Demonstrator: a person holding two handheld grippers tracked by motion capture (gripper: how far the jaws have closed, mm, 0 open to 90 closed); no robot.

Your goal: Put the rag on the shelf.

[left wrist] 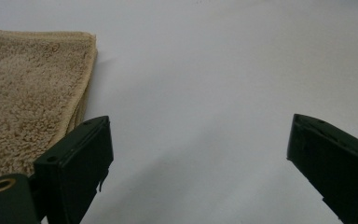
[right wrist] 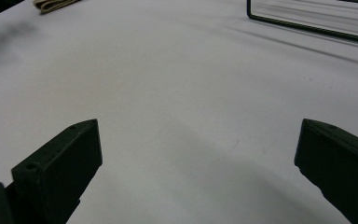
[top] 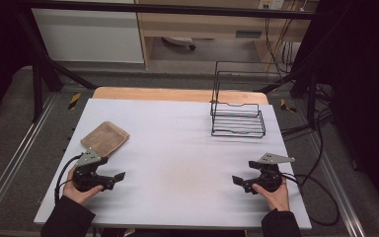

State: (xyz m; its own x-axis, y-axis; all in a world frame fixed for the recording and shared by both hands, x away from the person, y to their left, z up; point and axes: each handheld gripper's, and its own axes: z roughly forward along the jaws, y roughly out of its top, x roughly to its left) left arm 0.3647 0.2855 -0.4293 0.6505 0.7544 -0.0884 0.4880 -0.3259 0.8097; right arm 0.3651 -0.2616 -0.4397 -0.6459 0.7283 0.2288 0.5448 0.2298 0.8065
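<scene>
While both hands rest low at the near edge of the counter, neither tool has anything in it. The left tool sits at the near left with its jaws spread wide and pointing toward the middle of the counter; the right tool mirrors it at the near right, jaws likewise spread and empty. This looks like a ready stance, each hand on its own side so that either can start without crossing the other.

The thing nearest to being worked is the folded tan towel, lying flat on the left part of the counter just beyond the left tool. In the left gripper view the towel lies just beside the left-hand jaw, its stitched hem and stacked folded edges facing the bare surface; the jaw seems close to it, but I cannot tell whether they touch. The gap between the jaws is aimed past the towel, so the tool would likely have to turn toward the hem to pinch it.

A black wire rack stands at the far right of the counter, well apart from the towel, with its open basket facing forward. Its lower rail shows ahead of the right tool. The stretch of counter between towel and rack is bare, so nothing blocks a path across. Cables trail off the right edge, clear of the work.
</scene>
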